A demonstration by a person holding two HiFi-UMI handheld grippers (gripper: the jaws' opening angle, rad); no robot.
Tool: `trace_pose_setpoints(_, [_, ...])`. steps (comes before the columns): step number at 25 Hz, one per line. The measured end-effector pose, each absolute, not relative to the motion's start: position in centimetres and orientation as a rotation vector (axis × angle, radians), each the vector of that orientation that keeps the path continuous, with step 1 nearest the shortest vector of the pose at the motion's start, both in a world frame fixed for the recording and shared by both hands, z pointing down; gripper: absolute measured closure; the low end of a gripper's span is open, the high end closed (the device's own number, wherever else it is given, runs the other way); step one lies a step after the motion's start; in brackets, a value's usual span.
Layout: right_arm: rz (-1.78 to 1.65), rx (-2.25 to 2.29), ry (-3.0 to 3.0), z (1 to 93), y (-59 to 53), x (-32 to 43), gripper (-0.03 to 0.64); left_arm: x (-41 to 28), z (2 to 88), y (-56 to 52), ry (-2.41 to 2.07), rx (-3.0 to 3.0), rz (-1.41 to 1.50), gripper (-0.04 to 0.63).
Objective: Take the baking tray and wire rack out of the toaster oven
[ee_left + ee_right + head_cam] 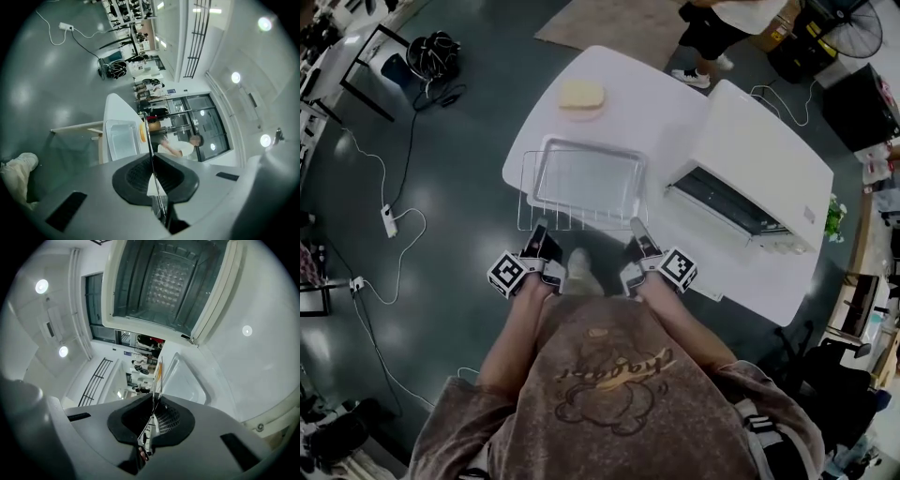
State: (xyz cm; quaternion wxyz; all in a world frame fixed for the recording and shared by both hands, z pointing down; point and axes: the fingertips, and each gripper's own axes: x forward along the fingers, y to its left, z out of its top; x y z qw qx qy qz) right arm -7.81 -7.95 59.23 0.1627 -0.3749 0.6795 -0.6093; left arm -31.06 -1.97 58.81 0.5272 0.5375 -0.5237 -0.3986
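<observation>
A silver baking tray (586, 178) rests on a wire rack (528, 202), which juts over the near edge of the white table (628, 103). My left gripper (539, 246) is shut on the rack's near left wire, my right gripper (637, 239) on its near right wire. In the left gripper view the thin rack wire (149, 140) runs between the shut jaws of the gripper (152, 180), with the tray (121, 138) beyond. The right gripper (153, 416) likewise pinches a rack wire (159, 376). The white toaster oven (750, 159) stands open to the right, its cavity (164, 282) bare.
A slice of bread on a plate (581, 96) lies at the table's far end. Another person (712, 28) stands beyond the table. A power strip (389, 220) and cables lie on the dark floor at left. My shoe (581, 272) shows between the grippers.
</observation>
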Motion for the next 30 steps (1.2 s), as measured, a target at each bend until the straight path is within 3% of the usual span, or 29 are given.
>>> trace_pose_setpoints(20, [-1.819, -1.143, 1.752, 64.3, -11.6, -7.2, 0.614, -30.7, 64.1, -7.0, -1.206, 1.252, -0.747, 0.582])
trace_pose_setpoints(22, [-1.826, -1.142, 1.748, 64.5, -11.6, -7.2, 0.614, -30.9, 64.6, -6.5, -1.211, 1.234, -0.730, 0.492])
trace_pose_setpoints(26, [-1.845, -1.167, 1.730, 65.1, -11.5, -7.1, 0.614, -31.4, 65.4, -4.7, -1.234, 1.182, -0.722, 0.462])
trace_pose_setpoints(28, [-1.847, -1.167, 1.737, 65.2, -11.5, -7.1, 0.614, -31.3, 65.5, -3.9, -1.232, 1.177, -0.721, 0.462])
trace_pose_setpoints(30, [-1.841, -1.154, 1.750, 65.1, -11.6, -7.2, 0.614, -31.1, 65.5, -3.6, -1.222, 1.179, -0.717, 0.503])
